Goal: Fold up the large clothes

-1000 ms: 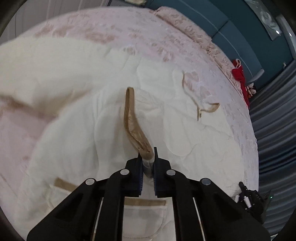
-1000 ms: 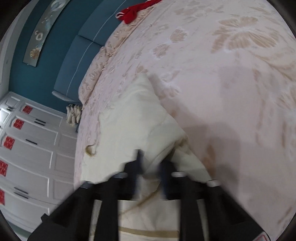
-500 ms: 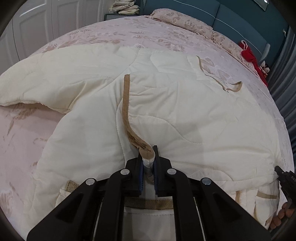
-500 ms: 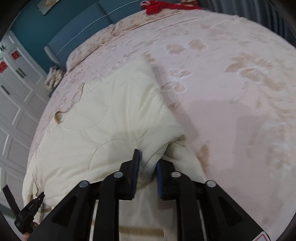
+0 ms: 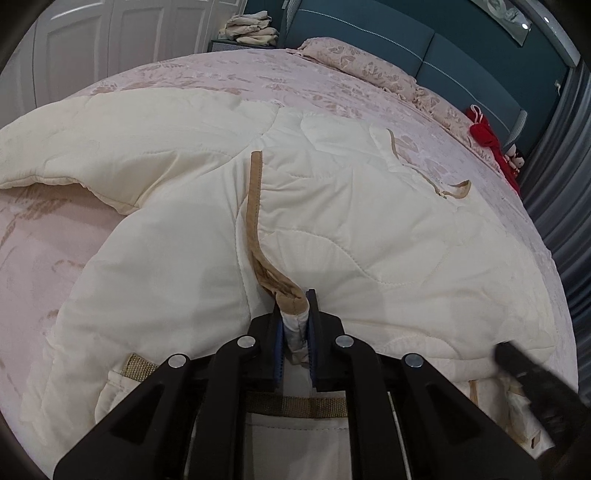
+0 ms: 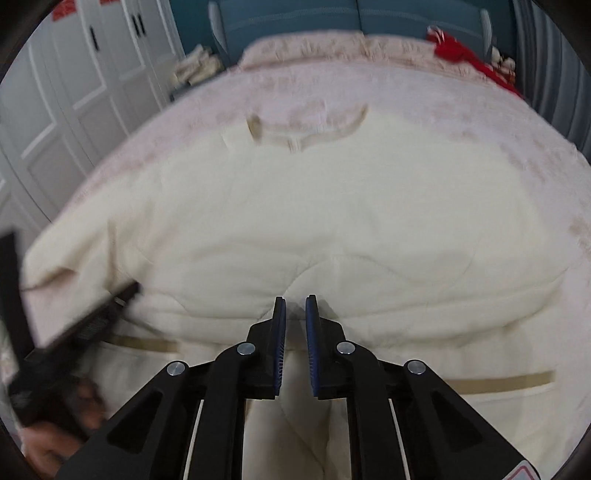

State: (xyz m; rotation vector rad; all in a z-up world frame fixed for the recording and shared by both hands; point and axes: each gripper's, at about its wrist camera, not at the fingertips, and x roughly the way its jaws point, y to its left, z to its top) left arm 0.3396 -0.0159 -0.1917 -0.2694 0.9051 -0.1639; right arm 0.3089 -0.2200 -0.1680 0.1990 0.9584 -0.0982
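A large cream quilted coat [image 5: 332, 229] with tan trim lies spread on a pink floral bedspread [image 5: 258, 74]. My left gripper [image 5: 295, 314] is shut on the coat's tan-trimmed front edge near its lower part. In the right wrist view the coat [image 6: 314, 221] fills the middle, blurred by motion. My right gripper [image 6: 295, 314] stands over the coat's fold with its jaws a narrow gap apart and cream fabric between them. The right gripper also shows in the left wrist view [image 5: 532, 380] at the lower right. The left gripper shows in the right wrist view [image 6: 92, 321] at the left.
A teal headboard [image 5: 424, 48] and pink pillows [image 5: 369, 70] lie at the far end. A red item [image 5: 491, 144] sits at the bed's right. White wardrobe doors [image 6: 74, 92] stand at the left, with folded cloth [image 5: 251, 27] on a stand beside them. Grey curtains [image 5: 561, 184] hang at the right.
Both grippers have swung round with the coat, so each view now faces the headboard squarely. The coat lies more spread and flatter across the bed. The right view is blurred by fast movement.
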